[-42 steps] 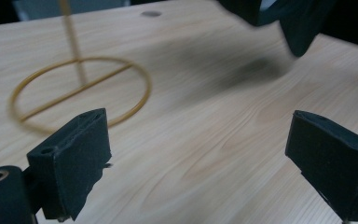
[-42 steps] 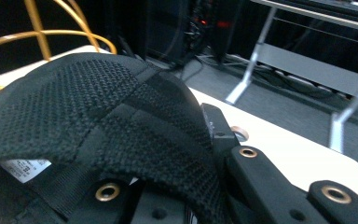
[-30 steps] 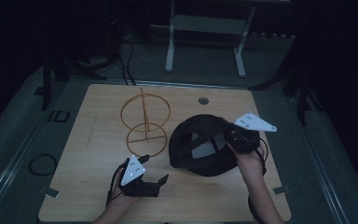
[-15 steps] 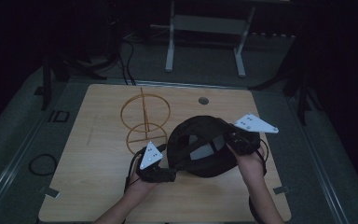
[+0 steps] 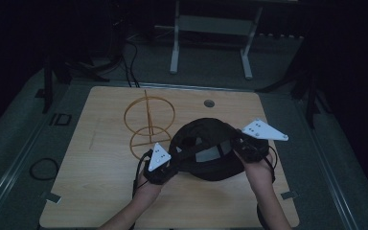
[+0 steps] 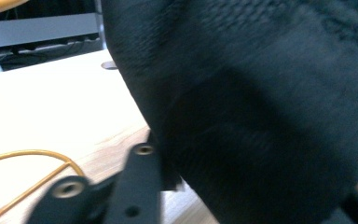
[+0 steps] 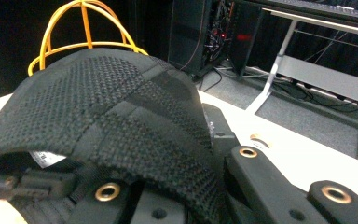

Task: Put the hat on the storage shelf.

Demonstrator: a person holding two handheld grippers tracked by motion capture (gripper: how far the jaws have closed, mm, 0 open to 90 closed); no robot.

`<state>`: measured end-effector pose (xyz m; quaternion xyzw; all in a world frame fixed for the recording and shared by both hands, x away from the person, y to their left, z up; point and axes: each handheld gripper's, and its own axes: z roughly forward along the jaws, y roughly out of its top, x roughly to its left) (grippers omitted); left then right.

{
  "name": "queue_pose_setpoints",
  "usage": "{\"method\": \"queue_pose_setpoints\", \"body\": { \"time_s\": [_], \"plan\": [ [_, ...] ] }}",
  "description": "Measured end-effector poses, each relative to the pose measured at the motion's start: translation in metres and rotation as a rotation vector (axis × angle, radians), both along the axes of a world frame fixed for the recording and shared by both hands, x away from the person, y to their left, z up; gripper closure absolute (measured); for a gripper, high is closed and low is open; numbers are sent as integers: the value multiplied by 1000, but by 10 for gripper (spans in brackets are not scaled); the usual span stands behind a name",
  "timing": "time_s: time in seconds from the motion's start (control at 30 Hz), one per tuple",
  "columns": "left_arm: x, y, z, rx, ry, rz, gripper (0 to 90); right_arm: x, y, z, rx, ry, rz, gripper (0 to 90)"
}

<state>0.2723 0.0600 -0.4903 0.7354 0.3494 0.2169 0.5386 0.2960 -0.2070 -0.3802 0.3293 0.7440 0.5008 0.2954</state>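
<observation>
A black mesh cap lies crown-up on the wooden table, a white label showing inside it. My left gripper is at the cap's left rim. Its jaws have just been closing, and in the left gripper view the black fabric sits between them. My right gripper is shut on the cap's right rim, and the mesh drapes over its jaws. A yellow wire hat stand stands just left of the cap, behind my left gripper.
A small round grommet hole sits near the table's far edge. A grey metal desk frame stands on the floor beyond the table. A cable loop lies on the floor at the left.
My left gripper has moved right from the table's front left up to the cap's left rim and closed on it. The right gripper has held still on the right rim.
</observation>
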Motion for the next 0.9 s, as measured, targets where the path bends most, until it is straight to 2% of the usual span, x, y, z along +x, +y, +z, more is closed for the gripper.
{"method": "queue_pose_setpoints", "body": {
  "time_s": [0.1, 0.2, 0.33, 0.37, 0.47, 0.5, 0.63, 0.67, 0.7, 0.8, 0.87, 0.9],
  "plan": [
    [0, -2, 7, 1, -1, 16, 877, -2, -1, -2, 4, -1, 1, 887],
    [0, -3, 9, 3, 1, 21, 883, -4, -2, -3, 7, 0, 0, 886],
    [-1, -2, 15, 1, -22, 27, 885, -8, -7, -10, 26, 7, -2, 884],
    [-2, -1, 19, -9, -22, 15, 885, -12, -11, -15, 48, 6, -9, 883],
    [-1, 0, 22, -16, -18, 2, 886, -16, -15, -21, 51, 8, -31, 884],
    [-1, 0, 24, -13, -26, 1, 888, -21, -19, -27, 67, 1, -39, 884],
    [-1, -3, 31, 4, -28, -17, 889, -29, -26, -35, 89, -6, -38, 878],
    [-1, -3, 31, 4, -28, -17, 890, -29, -26, -35, 89, -6, -38, 878],
    [0, -6, 34, 11, -39, -27, 890, -31, -29, -38, 114, -11, -42, 877],
    [1, -8, 38, 19, -50, -28, 891, -32, -33, -40, 121, -16, -53, 874],
    [3, -10, 42, 15, -48, -29, 891, -33, -37, -42, 136, -23, -54, 856],
    [5, -11, 46, 11, -50, -27, 891, -33, -39, -44, 136, -14, -53, 802]
  ]
}}
